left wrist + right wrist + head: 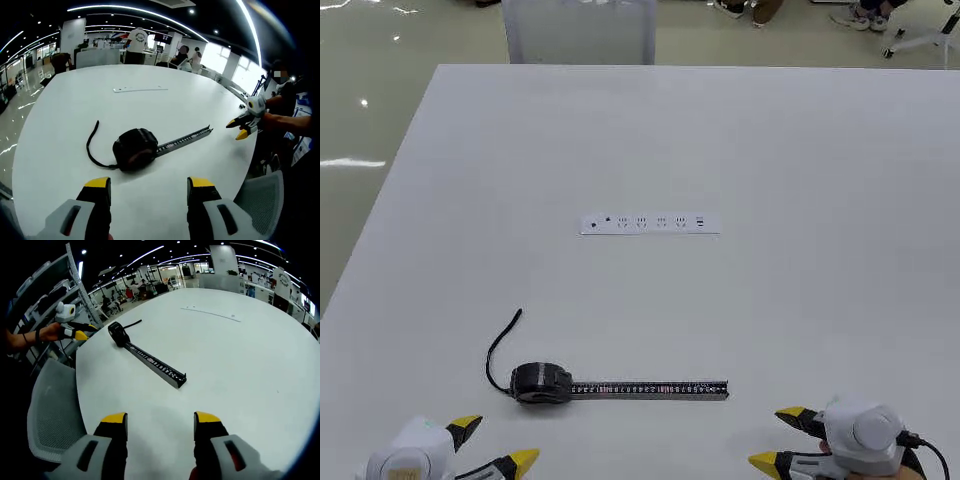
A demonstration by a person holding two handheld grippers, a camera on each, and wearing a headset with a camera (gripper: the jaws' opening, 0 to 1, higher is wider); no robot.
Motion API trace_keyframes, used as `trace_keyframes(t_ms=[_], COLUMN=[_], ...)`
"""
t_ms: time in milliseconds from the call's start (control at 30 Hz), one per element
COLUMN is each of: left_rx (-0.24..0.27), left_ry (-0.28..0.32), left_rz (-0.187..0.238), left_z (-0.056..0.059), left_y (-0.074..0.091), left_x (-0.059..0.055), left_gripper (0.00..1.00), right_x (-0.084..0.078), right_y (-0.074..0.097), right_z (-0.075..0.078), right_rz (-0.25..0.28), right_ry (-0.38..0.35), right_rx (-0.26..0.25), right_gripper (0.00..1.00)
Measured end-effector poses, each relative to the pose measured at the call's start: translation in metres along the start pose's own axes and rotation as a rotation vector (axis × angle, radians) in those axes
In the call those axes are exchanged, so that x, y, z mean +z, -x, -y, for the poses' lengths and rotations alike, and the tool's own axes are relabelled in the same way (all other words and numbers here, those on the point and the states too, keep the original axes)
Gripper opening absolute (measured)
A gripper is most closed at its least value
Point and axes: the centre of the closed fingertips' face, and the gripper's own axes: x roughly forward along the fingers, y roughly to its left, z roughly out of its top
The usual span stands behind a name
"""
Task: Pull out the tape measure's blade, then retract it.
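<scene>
Left gripper [495,442]: I hold it near my body, jaws spread. Right gripper [775,437]: likewise, jaws spread.

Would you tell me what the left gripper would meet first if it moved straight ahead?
Probably the tape measure's black case, lying on the table squarely ahead of the open left gripper, in line with the gap between its jaws; depth is hard to judge in this fisheye view.
</scene>
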Motion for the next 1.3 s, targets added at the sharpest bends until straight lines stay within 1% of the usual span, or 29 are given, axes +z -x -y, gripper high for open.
trace_keyframes(t_ms=[167,333,400,467,533,733,867,1067,1200,1300], left_rx=[-0.003,0.002,0.005,0.005,0.009,0.017,0.012,0.012,0.019,0.026], left_ry=[-0.011,-0.01,-0.007,0.0,0.004,0.035,0.049,0.07,0.084,0.101], left_rz=[-0.005,-0.024,-0.03,-0.035,-0.045,-0.053,-0.063,-0.069,-0.078,-0.088], left_z=[0.002,-0.002,-0.002,-0.004,-0.006,-0.01,-0.009,-0.008,-0.01,-0.013], left_y=[-0.006,-0.013,-0.014,-0.017,-0.02,-0.025,-0.029,-0.033,-0.037,-0.039], left_x=[0.011,0.014,0.015,0.016,0.017,0.023,0.025,0.029,0.031,0.031], left_gripper=[0.58,0.58,0.58,0.58,0.58,0.58,0.57,0.57,0.57,0.57], right_x=[0.012,0.016,0.017,0.015,0.016,0.022,0.024,0.023,0.022,0.024], right_y=[-0.005,-0.011,-0.014,-0.018,-0.021,-0.03,-0.036,-0.047,-0.053,-0.057], right_z=[0.008,0.015,0.017,0.021,0.022,0.028,0.032,0.033,0.033,0.034], right_rz=[0.02,0.017,0.006,-0.024,-0.038,-0.058,-0.083,-0.119,-0.138,-0.149], right_ry=[0.011,0.024,0.039,0.073,0.095,0.137,0.186,0.238,0.27,0.291], right_rx=[-0.005,-0.006,-0.008,-0.004,0.0,0.007,0.014,0.038,0.059,0.073], right_gripper=[0.53,0.51,0.51,0.51,0.5,0.49,0.49,0.47,0.46,0.45])
